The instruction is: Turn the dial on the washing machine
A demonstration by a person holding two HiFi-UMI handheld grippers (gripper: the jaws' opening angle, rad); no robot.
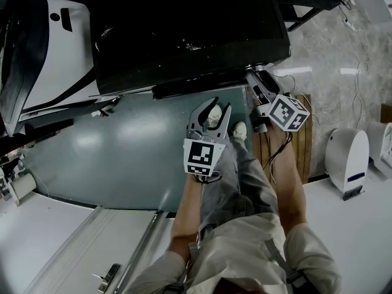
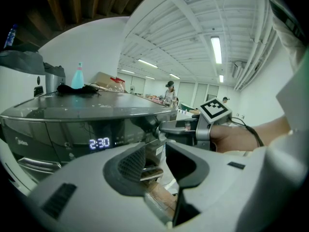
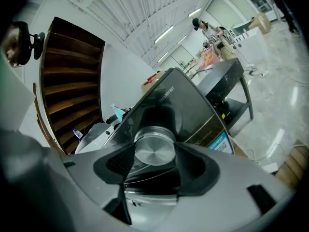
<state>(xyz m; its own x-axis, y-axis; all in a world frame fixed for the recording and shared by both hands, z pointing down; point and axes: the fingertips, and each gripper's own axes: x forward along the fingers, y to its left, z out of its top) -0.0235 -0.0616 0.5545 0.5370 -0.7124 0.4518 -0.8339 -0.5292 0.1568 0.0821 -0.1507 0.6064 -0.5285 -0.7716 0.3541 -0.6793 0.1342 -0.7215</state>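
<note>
Right gripper (image 3: 154,153): jaws pinch the round brushed-silver dial (image 3: 153,146) by its sides. The dial sits at the right end of the dark grey washing machine's (image 1: 184,35) front panel. Left gripper (image 1: 213,106): jaws spread, empty, held clear of the machine front. Grasp made. Turn itself likely remains; amount already turned unreadable.

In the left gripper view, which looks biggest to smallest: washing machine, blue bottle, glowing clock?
Largest: washing machine.
Then blue bottle and glowing clock look about alike; the bottle sits farther back, so I won't rank them.
</note>
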